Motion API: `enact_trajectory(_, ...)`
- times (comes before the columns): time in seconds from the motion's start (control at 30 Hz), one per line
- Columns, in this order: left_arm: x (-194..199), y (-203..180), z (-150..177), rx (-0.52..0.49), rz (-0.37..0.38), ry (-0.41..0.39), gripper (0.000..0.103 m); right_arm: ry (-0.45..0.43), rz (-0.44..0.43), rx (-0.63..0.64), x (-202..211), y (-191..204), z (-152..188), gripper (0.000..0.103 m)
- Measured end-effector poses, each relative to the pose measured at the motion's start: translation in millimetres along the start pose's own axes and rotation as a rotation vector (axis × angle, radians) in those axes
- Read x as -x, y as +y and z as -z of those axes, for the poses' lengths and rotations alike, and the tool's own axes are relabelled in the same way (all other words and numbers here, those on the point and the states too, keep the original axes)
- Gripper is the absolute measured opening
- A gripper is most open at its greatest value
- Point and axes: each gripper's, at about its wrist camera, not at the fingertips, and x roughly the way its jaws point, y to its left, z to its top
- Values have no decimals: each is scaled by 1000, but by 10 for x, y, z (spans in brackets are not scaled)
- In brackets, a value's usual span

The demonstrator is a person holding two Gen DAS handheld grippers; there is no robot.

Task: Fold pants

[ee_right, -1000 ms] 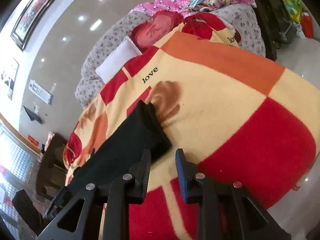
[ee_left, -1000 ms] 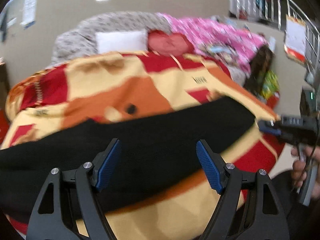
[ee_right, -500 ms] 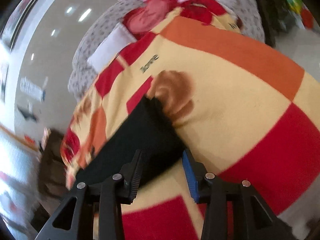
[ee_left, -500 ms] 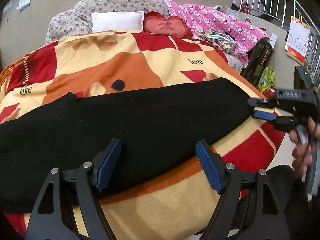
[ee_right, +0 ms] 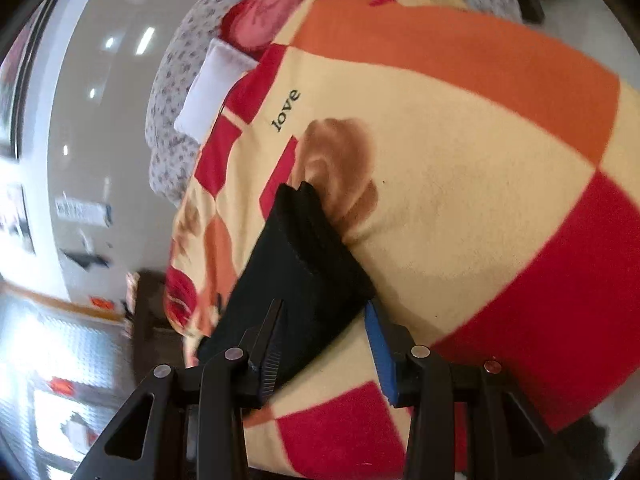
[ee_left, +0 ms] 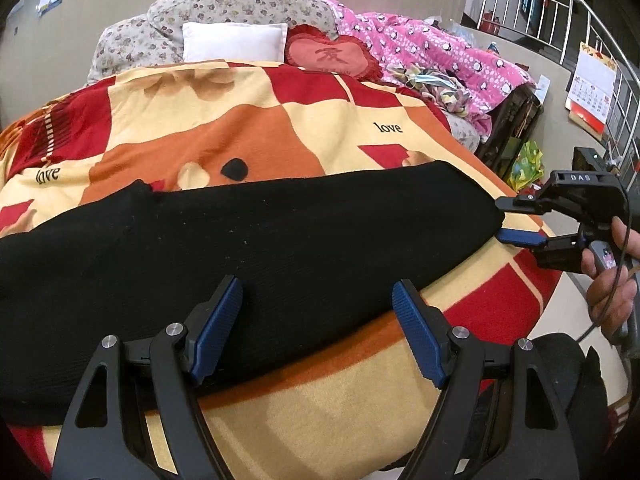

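Black pants (ee_left: 248,240) lie stretched left to right across a red, orange and cream blanket (ee_left: 240,120) on a bed. My left gripper (ee_left: 316,300) is open and empty, its fingers over the near edge of the pants at mid-length. My right gripper (ee_left: 506,220) is at the pants' right end, jaws open around the cuff. In the right wrist view the pants' end (ee_right: 304,272) sits between the spread fingers of the right gripper (ee_right: 324,332), which is not closed on it.
A white pillow (ee_left: 234,42), a red heart cushion (ee_left: 332,56) and a pink quilt (ee_left: 440,56) lie at the head of the bed. A dark cabinet (ee_left: 512,120) and metal railing (ee_left: 560,20) stand to the right. The blanket (ee_right: 460,160) spreads wide beyond the cuff.
The right gripper has opened wider and moved forward so the pants' end now sits between its fingers. The left gripper has lowered toward the pants and stays open.
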Motion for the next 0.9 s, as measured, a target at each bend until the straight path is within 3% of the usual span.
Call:
enact_trajectory(0.3,0,4,-7,10,1,10,78,-58,-79,-44,26,-56,1,35)
enact_trajectory(0.4,-6,-61,-95,-5,-6,43,78,-89,-38,31,24,10,71,28)
enact_trajectory(0.47,14,-90,-225,13,31,51,78,-116,20,113,-2,78,135,23)
enact_trajectory(0.57,-2,-151,-531,59,90,69,78,-162,34,152,-15,59,173,12)
enact_trajectory(0.73,-355,-404,-1052,111,214,238,78,-277,-1,304,41,95,341,8)
enact_trajectory(0.83,-593,-729,-1269,56,228,307,78,-352,-25,460,144,325,507,8)
enact_trajectory(0.9,-704,-946,-1351,2,234,337,78,-358,-71,589,147,489,681,8)
